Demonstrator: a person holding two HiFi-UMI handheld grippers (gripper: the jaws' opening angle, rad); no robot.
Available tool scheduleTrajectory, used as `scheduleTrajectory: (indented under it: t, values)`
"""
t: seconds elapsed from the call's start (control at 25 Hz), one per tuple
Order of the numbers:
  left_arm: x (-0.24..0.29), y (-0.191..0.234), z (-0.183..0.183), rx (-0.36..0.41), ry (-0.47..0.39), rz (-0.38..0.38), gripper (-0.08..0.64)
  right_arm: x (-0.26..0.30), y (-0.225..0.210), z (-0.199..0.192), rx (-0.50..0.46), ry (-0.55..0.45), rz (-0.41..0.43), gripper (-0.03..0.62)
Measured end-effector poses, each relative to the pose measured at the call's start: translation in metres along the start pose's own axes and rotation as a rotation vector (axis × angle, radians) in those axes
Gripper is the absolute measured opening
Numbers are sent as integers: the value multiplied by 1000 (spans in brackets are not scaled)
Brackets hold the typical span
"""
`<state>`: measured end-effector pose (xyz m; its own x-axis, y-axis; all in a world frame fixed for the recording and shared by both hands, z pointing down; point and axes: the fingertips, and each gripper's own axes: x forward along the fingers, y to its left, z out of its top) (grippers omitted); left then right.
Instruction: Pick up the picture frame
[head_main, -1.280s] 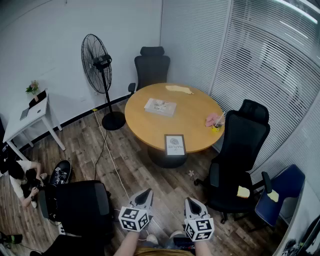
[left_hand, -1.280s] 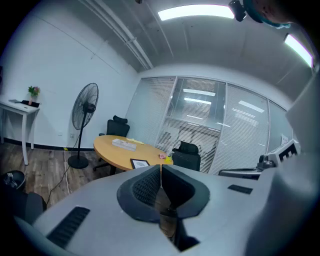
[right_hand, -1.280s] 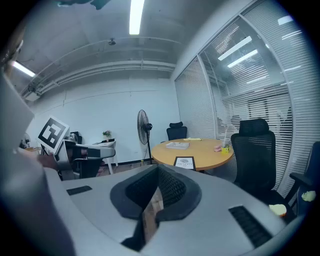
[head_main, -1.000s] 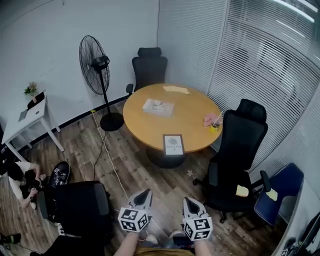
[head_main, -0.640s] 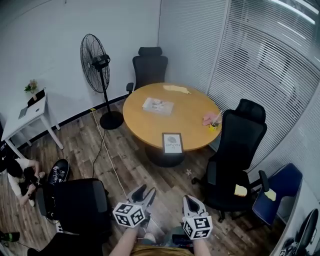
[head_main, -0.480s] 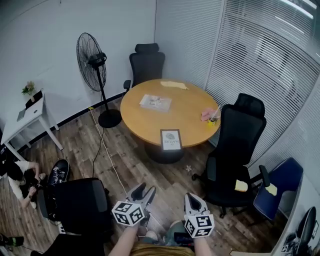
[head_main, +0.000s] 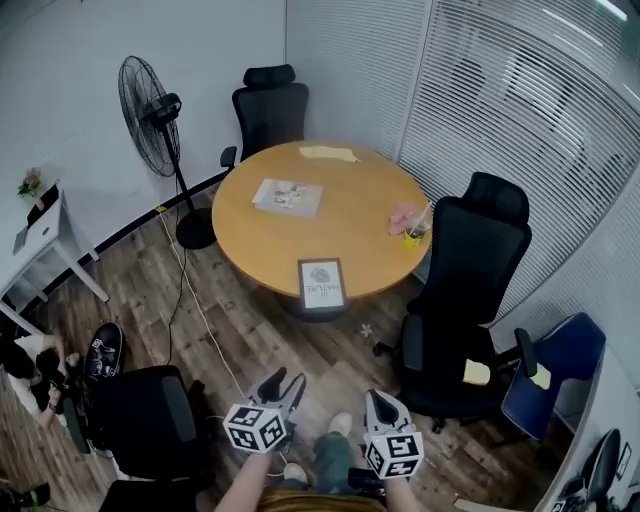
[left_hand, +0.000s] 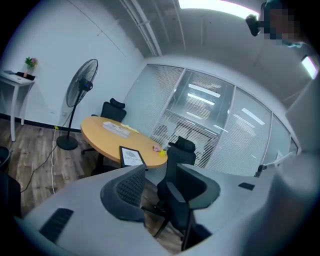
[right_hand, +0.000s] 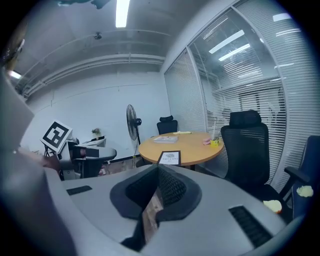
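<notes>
- Head view: a black-rimmed picture frame (head_main: 321, 283) with a white print is seen at the near edge of a round wooden worktop (head_main: 350, 225). It appears propped and leaning back.
- The left hand-held gripper (head_main: 283, 382) and the right hand-held gripper (head_main: 379, 401) are held low over the wood-plank floor (head_main: 250, 330), side by side. Both are pointed toward the worktop and are well apart from the picture frame.
- In the left gripper view, the jaws of the left hand-held gripper (left_hand: 160, 172) are spread wide. Nothing is held between them, and only a black office chair (left_hand: 182, 172) is seen through the gap.
- In the right gripper view, the jaws of the right hand-held gripper (right_hand: 159, 168) are brought together at the tips. Only a thin slit of floor shows between them, and nothing is gripped.
- The picture frame is seen beyond the jaws in both gripper views (left_hand: 131, 156) (right_hand: 170, 158).
- A flat book or magazine (head_main: 287, 196) lies near the middle of the worktop, and a pale yellow sheet (head_main: 328, 153) lies at its far edge.
- A pink item and a small yellow cup (head_main: 408, 225) stand at the worktop's right edge, just beside the black office chair (head_main: 478, 265).
- A second black chair (head_main: 268, 105) stands behind the worktop, and a black pedestal fan (head_main: 147, 112) stands to its left.
</notes>
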<state>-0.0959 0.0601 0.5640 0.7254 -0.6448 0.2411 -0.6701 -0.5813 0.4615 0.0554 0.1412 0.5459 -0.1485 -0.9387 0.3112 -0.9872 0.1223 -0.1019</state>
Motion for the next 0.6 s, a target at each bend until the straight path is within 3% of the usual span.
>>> scheduleTrajectory:
  t: [0.32, 0.6]
  values:
    - [111, 32, 33, -2, 37, 48, 210, 106, -70, 42, -21, 5, 63, 12]
    - [174, 66, 30, -46, 76, 134, 216, 169, -115, 53, -74, 58, 155, 12]
